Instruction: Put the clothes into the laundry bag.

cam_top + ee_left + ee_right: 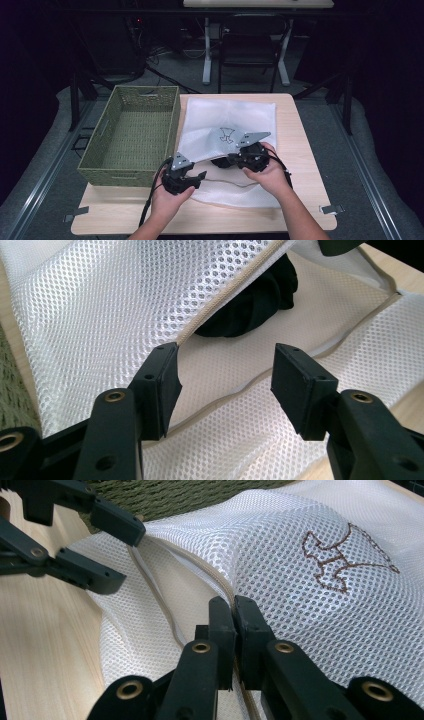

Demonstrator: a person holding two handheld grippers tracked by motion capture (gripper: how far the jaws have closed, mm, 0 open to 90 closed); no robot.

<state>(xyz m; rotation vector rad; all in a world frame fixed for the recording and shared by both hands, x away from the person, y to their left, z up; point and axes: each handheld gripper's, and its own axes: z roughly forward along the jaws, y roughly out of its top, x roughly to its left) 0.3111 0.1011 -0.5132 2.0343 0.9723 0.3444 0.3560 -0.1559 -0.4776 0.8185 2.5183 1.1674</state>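
Observation:
A white mesh laundry bag point(230, 117) lies on the wooden table point(300, 150), with a brown embroidered figure point(340, 560) on its top layer. My right gripper point(233, 602) is shut on the bag's upper zipper edge and holds the mouth lifted. Inside the opening sits a dark garment point(250, 305). My left gripper point(225, 357) is open at the bag's mouth near the front left corner. The raised zipper edge runs to the tip of its left jaw, and nothing is pinched between the pads. In the high view the left gripper point(200, 176) is left of the right gripper point(232, 160).
A green woven basket point(107, 170) stands on the table's left side, right beside the bag. Bare wood shows along the front edge and at the right. Beyond the table are a chair and desk legs.

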